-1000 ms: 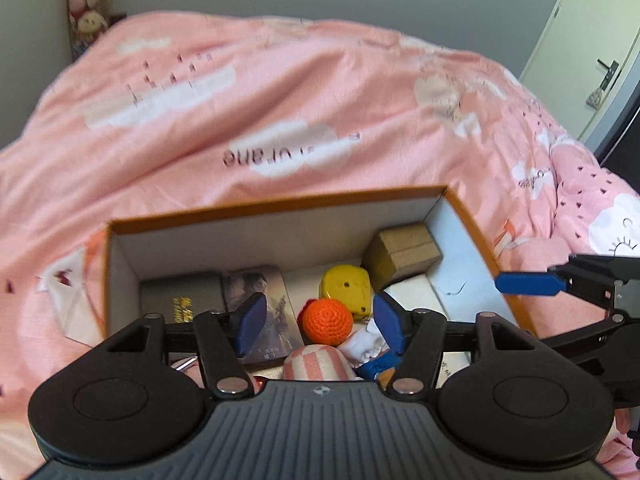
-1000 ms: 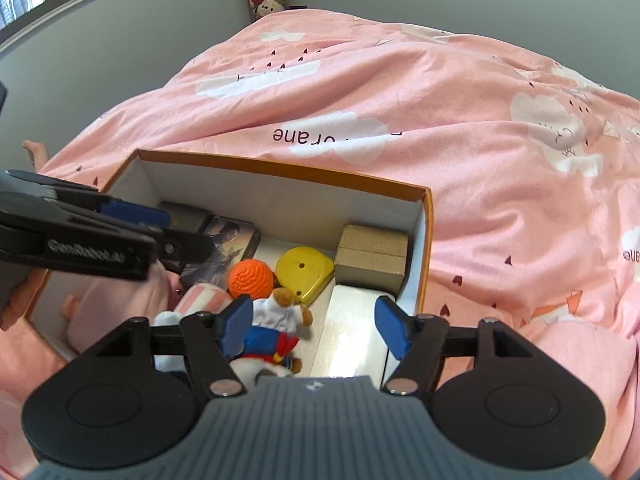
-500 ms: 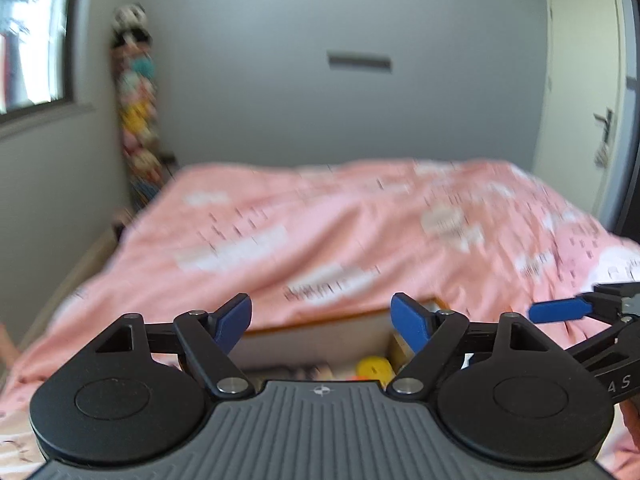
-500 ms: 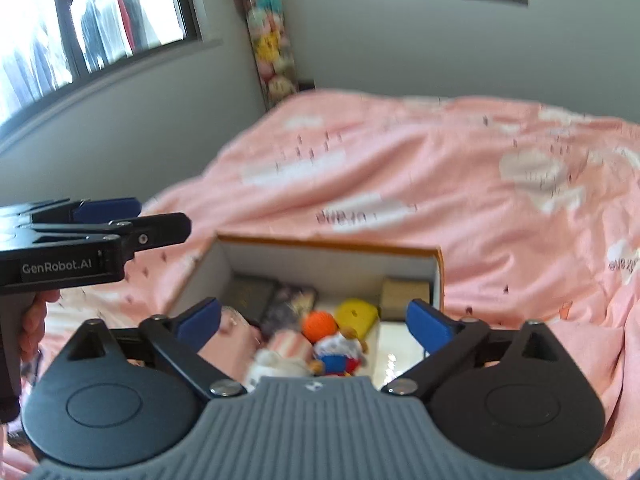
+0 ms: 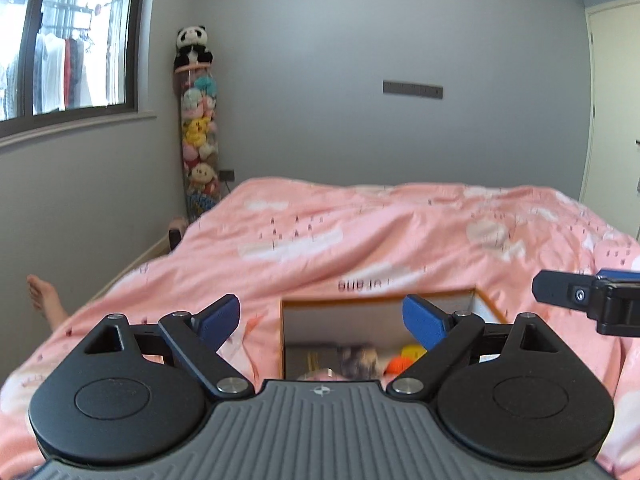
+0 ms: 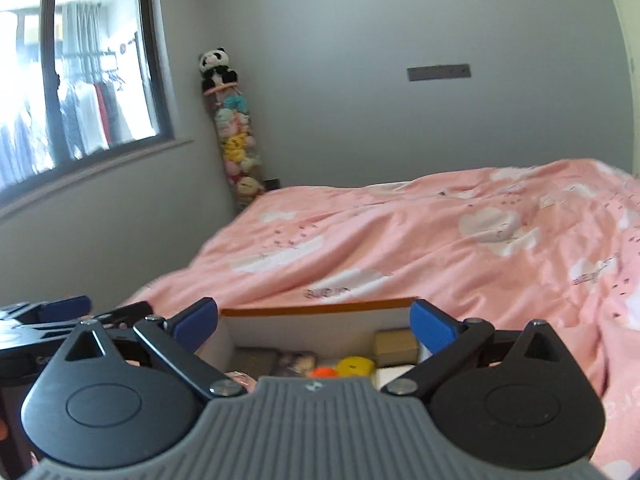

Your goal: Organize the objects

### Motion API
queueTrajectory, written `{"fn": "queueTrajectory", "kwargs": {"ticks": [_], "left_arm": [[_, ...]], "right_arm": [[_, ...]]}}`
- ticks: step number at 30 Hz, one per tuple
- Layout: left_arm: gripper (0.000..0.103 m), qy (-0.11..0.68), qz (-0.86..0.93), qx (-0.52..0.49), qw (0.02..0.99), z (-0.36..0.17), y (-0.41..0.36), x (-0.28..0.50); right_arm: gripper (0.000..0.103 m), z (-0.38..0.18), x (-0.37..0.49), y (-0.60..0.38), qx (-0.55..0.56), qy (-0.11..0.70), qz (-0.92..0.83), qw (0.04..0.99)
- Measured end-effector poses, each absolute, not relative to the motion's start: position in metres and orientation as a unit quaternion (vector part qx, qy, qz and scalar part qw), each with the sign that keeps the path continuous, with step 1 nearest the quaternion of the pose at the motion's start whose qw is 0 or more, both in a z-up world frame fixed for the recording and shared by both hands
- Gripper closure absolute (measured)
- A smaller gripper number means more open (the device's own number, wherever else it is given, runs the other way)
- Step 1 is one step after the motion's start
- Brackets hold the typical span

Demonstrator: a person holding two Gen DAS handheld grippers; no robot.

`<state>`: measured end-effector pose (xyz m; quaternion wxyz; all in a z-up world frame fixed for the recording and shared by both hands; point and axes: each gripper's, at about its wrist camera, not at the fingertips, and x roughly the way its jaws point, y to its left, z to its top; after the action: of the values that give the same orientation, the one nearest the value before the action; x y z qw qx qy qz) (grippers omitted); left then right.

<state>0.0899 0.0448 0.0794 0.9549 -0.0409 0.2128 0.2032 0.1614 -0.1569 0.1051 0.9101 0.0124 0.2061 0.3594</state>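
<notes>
Both grippers are hanging wide apart and gripping nothing: the left gripper point(image 5: 321, 318) and the right gripper point(image 6: 314, 320) are each hovering above the near side of an orange-rimmed cardboard box point(image 6: 320, 307) that is sitting on the pink bed point(image 6: 440, 240). Inside the box, a crocheted orange ball point(image 5: 398, 365) is lying just beside a yellow plastic toy point(image 6: 355, 366), with a small brown carton point(image 6: 396, 342) against the right wall and a dark printed card or booklet point(image 6: 294, 362) to the left; the lower contents are hiding behind the gripper bodies, and blur makes the card hard to identify. The ball is looking soft and light, so squeezing it across its middle should hold it, though it will likely give under the pads. The yellow toy is appearing hard, smooth and probably slippery, better pinched across its flat faces. The carton is looking stiff and light, taking a grip on opposite sides. The flat card would need lifting by an edge.
</notes>
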Motion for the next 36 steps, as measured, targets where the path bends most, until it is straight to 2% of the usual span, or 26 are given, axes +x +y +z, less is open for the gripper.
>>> {"fn": "queueTrajectory", "kwargs": {"ticks": [7,18,36], "left_arm": [[0.000,0.263,0.182,-0.060,0.946,0.041,0.040,0.084],[0.000,0.283,0.184,-0.064,0.939,0.021,0.041,0.087],[0.000,0.286,0.172,-0.057,0.941,0.021,0.032,0.087]], "right_arm": [[0.001,0.072,0.152,-0.150,-0.041,0.213,0.342,0.914],[0.001,0.024,0.163,-0.147,-0.059,0.266,0.348,0.897],[0.001,0.021,0.156,-0.148,-0.048,0.281,0.362,0.887]]}}
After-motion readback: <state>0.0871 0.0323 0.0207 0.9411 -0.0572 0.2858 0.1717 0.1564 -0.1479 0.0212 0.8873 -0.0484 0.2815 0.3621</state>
